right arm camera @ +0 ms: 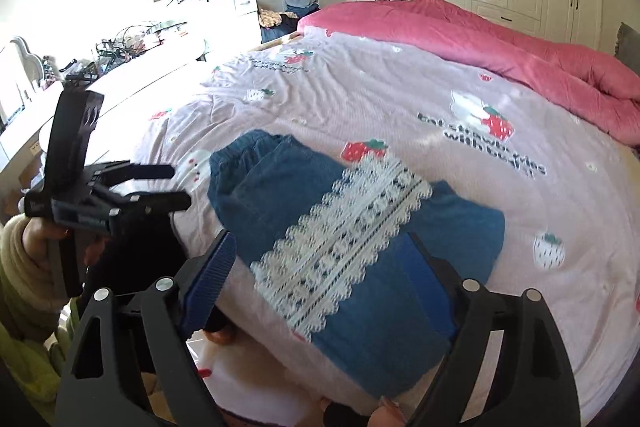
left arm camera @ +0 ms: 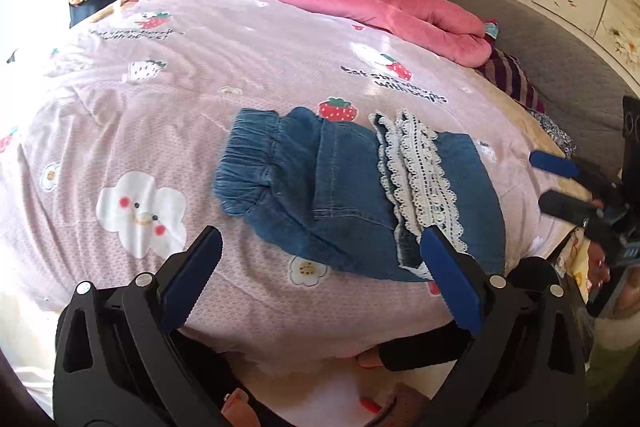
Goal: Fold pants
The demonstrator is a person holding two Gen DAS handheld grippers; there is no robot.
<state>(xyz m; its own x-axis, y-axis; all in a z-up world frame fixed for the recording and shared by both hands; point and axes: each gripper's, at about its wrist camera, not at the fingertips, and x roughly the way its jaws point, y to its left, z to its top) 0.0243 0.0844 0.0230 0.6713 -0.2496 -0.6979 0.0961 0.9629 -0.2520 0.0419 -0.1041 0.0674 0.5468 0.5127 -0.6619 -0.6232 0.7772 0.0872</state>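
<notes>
Left gripper [left arm camera: 320, 247]: black plastic frame w/ triangular cut-outs, silver screw heads at pivots, blue ribbed pads [left arm camera: 192, 279] w/ toothed edges. Right gripper [right arm camera: 324, 267]: same build, black arms, silver screws, blue pads. Hand [right arm camera: 40, 231] bare skin, cream knit cuff [right arm camera: 16, 267], green sleeve [right arm camera: 28, 359] below.

Small blue denim pants [left arm camera: 332, 183] are trimmed with white openwork lace [left arm camera: 420, 183]. Matt printed pink cotton bedsheet [left arm camera: 240, 75] is lightly creased.
</notes>
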